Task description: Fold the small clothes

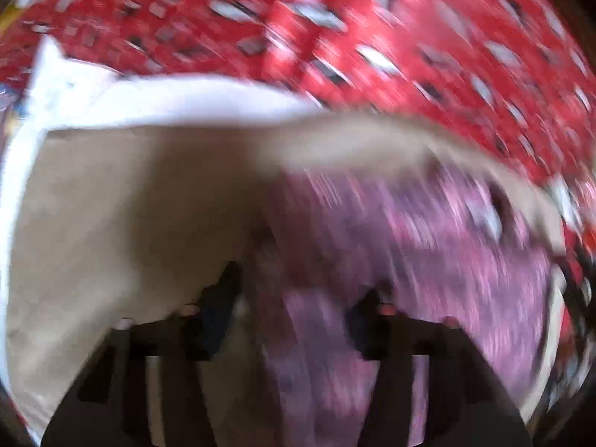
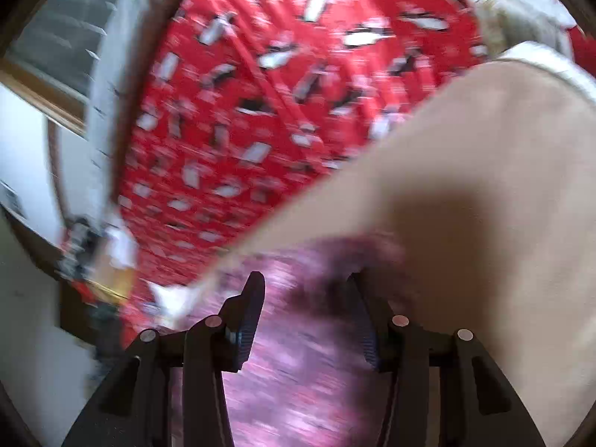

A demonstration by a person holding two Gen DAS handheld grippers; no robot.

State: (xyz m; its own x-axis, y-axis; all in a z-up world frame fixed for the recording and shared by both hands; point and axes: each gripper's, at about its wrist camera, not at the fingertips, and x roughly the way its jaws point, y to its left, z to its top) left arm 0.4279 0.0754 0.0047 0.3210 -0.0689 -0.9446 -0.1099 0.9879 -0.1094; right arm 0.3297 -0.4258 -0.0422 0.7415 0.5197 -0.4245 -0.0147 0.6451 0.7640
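Garment [image 2: 298,365], purple with a beige flap [image 1: 111,201] at 10 o'clock, lies on the red cloth [image 1: 335,37] mid-fold; both grippers [image 1: 298,320] [image 2: 309,320] gape unclenched, so next comes a fresh edge pinch.

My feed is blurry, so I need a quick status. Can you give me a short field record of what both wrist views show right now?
surface: red patterned cloth
garments: beige cloth lying over a pink patterned cloth
left claw: jaws apart over where beige meets pink; grip unclear
right claw: jaws apart, pink cloth between them; pad contact unclear
image quality: heavy motion blur in both views
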